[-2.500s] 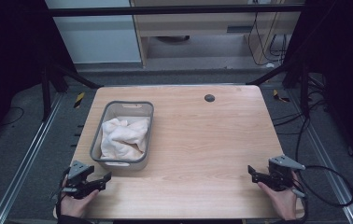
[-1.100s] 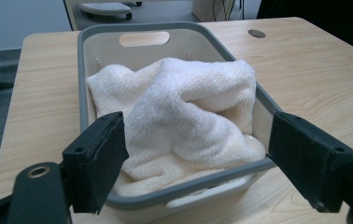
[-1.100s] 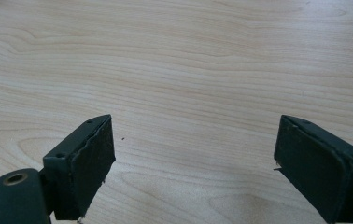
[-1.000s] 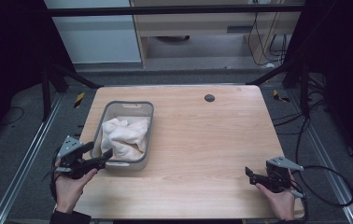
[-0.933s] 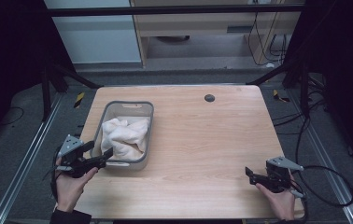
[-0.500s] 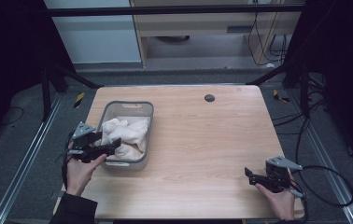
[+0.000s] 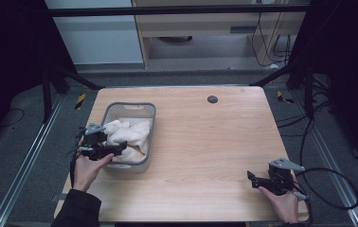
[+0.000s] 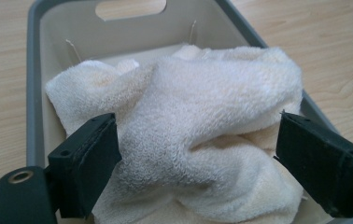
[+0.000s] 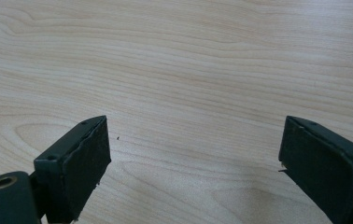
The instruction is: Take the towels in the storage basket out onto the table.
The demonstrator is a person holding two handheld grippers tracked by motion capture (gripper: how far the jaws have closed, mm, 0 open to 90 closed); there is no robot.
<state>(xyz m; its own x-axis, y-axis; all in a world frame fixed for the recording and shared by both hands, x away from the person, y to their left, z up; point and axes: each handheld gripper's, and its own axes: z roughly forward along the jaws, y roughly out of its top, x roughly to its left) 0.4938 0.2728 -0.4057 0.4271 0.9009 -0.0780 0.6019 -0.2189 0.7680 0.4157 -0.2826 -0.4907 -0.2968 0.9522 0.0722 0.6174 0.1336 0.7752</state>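
Towel [image 7: 129, 136], cream and crumpled, lies heaped inside the grey basket [image 7: 147, 115] that sits on the left half of the desk [image 7: 215, 151], nearer the left edge than the middle. My left gripper [image 7: 118, 150] reaches in over the basket's near left rim, held in my left hand [image 7: 88, 168]. In the left gripper view its black fingers [image 8: 87, 164] are spread wide, one on each side of the towel's tallest fold; the left one touches the terry, and the right one sits just beside it, though I cannot tell whether it touches. The towel [image 8: 188, 140] nearly covers the basket floor, and the basket's far wall [image 8: 132, 14] shows a handle slot above it.

My right gripper [image 7: 252, 177] rests low at the near right corner of the desk, held in my right hand [image 7: 283, 201], its cable [image 7: 331, 189] looping off past the right edge. In the right gripper view its fingers [image 9: 74, 168] are also spread wide apart, with bare wood grain [image 9: 188, 93] between them.

A small dark round hole [image 7: 212, 99] marks the desk near the far edge.
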